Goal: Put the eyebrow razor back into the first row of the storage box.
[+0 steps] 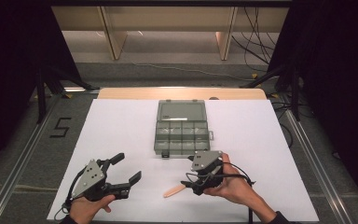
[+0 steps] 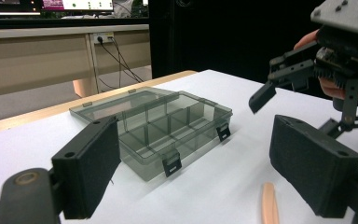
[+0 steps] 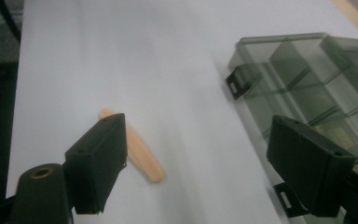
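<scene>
The wooden stick (image 1: 174, 190) lies flat on the bench (image 1: 121, 130), nearer the person than the clear compartment box (image 1: 182, 128), its long axis slanting. The right hand-held gripper (image 1: 189, 179) hangs over its right end, jaws wide, holding nothing. The left hand-held gripper (image 1: 128, 169), also wide and empty, sits farther left.

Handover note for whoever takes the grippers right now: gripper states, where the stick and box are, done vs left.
Left gripper: open, empty, near the table's front edge.
Right gripper: open, empty, beside the wooden stick, not gripping it.
Stick: flat on the white sheet, in front of the compartment box.
Box: lid open, compartments look empty.
Done: box opened.
Left, probably: grasp the stick and put it in a compartment.
</scene>
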Motion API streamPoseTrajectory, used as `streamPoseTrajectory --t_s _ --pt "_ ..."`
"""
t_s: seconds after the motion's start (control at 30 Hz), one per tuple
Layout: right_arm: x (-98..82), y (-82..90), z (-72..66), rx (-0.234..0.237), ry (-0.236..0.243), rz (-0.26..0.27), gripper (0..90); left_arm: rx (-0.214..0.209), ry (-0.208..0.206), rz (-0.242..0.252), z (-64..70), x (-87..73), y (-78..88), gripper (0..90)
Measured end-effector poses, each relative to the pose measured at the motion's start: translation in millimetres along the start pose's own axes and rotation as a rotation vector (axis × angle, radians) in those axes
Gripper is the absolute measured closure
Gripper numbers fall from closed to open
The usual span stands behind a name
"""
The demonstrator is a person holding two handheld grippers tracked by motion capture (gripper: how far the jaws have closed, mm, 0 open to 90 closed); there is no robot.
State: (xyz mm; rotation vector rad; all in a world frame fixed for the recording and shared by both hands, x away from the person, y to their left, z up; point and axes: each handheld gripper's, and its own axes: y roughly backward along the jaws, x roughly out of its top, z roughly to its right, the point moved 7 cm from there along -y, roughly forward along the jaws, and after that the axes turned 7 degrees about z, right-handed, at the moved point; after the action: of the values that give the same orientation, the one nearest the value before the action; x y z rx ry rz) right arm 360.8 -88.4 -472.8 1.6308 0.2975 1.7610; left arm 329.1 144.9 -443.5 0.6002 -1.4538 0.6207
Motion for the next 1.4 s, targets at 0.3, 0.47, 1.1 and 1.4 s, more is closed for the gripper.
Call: streamPoseTrajectory --t_s 0.3,0.47,1.1,1.4 --pt "-4.0 -17.2 -12.8 0.088 0.065 -0.122 23.5 0.001 0.0 0.002 -0.3 0.2 0.1 16.1" --pt "0.0 -25.7 -16.9 0.121 0.107 -0.157 24.6 0.0 -0.002 0.002 -0.4 0.3 0.1 16.1" --pt "-1.2 -57.0 -33.1 0.241 0.213 -0.357 33.4 -0.001 -0.005 0.009 -0.7 1.6 0.5 16.1" --pt "-3.7 -62.1 -35.3 0.273 0.221 -0.396 40.0 0.0 -0.004 0.009 -0.7 1.7 0.5 16.1"
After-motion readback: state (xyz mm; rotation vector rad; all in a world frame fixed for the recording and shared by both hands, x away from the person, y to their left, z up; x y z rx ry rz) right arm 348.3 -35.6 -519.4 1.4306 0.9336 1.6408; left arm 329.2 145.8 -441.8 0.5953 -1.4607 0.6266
